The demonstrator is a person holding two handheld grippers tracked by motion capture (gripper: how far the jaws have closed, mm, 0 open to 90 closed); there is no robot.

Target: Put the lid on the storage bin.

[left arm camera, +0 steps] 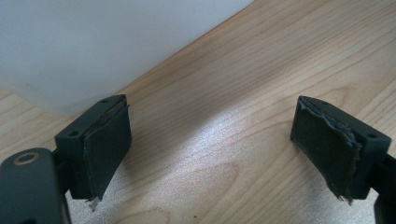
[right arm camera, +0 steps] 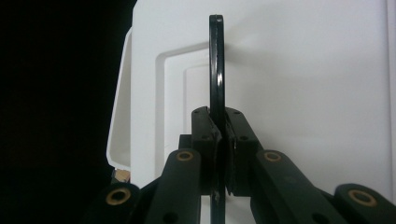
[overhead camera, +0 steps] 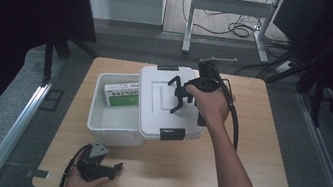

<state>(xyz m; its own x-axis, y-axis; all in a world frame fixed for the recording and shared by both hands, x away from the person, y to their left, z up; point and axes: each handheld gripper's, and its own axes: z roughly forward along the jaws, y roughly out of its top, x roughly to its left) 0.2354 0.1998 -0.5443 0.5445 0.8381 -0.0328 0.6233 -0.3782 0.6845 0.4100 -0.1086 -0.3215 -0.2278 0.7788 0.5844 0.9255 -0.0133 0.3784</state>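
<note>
Green box [overhead camera: 122,94] lies in the white bin [overhead camera: 113,128] – lid [overhead camera: 164,113] half covering it.

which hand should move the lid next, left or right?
Right. The right tool is already shut on the lid's black handle, carrying the white lid part-way over the white bin. The left tool stands open and empty on the table, beside the bin's near wall.

The high view looks forward and down over the desk [overhead camera: 256,153]. The left gripper view sits close above it, the right gripper view close, seemingly, against the white lid [right arm camera: 299,70], which also appears from above.
</note>
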